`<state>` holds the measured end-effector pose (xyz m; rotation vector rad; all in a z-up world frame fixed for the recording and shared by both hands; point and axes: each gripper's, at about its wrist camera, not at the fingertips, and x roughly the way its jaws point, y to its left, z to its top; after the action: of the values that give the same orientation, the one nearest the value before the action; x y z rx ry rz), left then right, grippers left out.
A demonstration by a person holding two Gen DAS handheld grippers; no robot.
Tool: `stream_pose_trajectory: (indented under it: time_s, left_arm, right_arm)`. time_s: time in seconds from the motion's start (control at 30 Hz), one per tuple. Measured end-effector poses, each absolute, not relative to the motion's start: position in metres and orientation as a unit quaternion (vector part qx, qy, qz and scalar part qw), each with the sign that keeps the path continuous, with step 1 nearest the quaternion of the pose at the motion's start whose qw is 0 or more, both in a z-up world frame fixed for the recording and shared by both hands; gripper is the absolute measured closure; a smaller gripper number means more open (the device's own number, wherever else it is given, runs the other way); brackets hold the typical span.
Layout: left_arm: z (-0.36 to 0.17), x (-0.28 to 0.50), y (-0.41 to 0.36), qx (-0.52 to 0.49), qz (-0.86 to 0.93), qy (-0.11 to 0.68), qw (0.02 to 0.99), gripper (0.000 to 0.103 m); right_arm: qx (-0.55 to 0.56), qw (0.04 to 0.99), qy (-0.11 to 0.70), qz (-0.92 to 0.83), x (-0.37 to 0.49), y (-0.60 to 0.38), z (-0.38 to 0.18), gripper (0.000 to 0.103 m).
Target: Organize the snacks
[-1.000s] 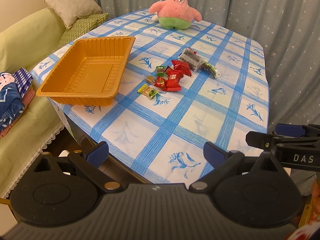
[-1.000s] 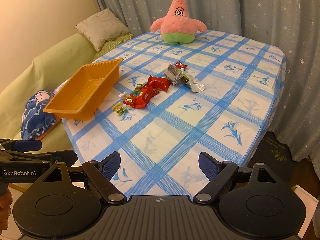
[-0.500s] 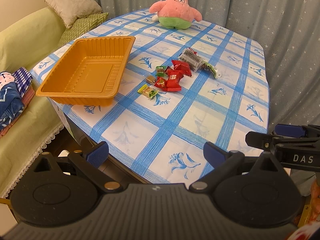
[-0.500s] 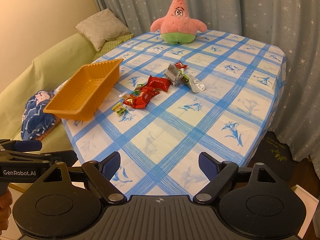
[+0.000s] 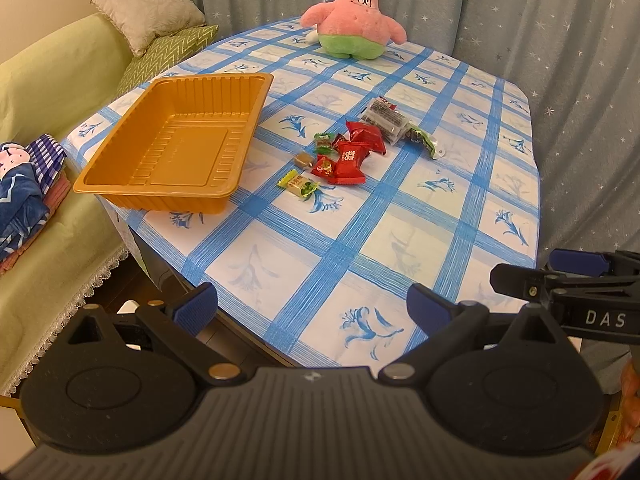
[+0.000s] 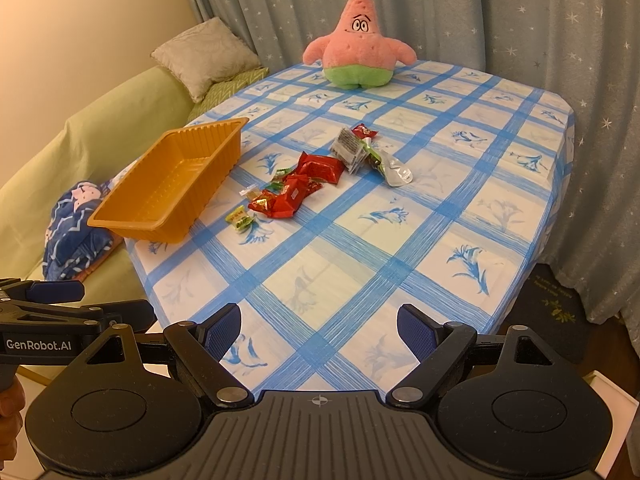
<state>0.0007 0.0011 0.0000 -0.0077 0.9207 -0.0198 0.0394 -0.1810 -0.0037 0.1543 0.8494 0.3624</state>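
1. Left gripper [image 5: 312, 306]: lowest in the left wrist view, at the near table edge; its blue-padded fingers [image 5: 196, 307] stand wide apart, released, with nothing between them.
2. Right gripper [image 6: 319, 330]: lowest in the right wrist view, likewise spread wide and empty over the near edge; it also shows at 3 o'clock in the left view, and the left gripper at 9 o'clock in the right view.
3. Table [image 5: 384, 240]: covered with a blue-and-white checked cloth bearing flower motifs.
4. Tray [image 5: 172, 148]: orange, ribbed, empty, lying at 10 o'clock from the left gripper, on the table's left edge with a corner overhanging.
5. Snacks [image 5: 344, 152]: a loose cluster at 12 o'clock, just right of the tray and apart from it. Nearest is a yellow-green sweet [image 5: 298, 184]; behind it lie red packets [image 5: 350, 158], a small brown sweet [image 5: 303, 159] and a green one [image 5: 324, 142]; farthest are a clear dark pack [image 5: 386, 116] and a silvery wrapper [image 6: 394, 168].
6. Plush star [image 5: 354, 16]: pink with green shorts, upright at the far edge, 12 o'clock.
7. Sofa [image 5: 44, 80]: green, at 9 o'clock, with cushions [image 5: 148, 4] and folded blue cloth [image 5: 20, 188].
8. Curtain [image 5: 520, 20]: grey, star-patterned, behind everything.
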Motion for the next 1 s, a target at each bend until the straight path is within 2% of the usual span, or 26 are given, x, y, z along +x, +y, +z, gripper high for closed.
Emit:
stream_pose_trajectory:
  time_s: [1.0]
  left_arm:
    - [0.0001,0.0007,0.0013,-0.005,-0.010,0.445,0.896,0.002]
  right_arm:
    - [0.075,0.892,0.410,0.174,0.0460,-0.1811,-0.0062,0.018]
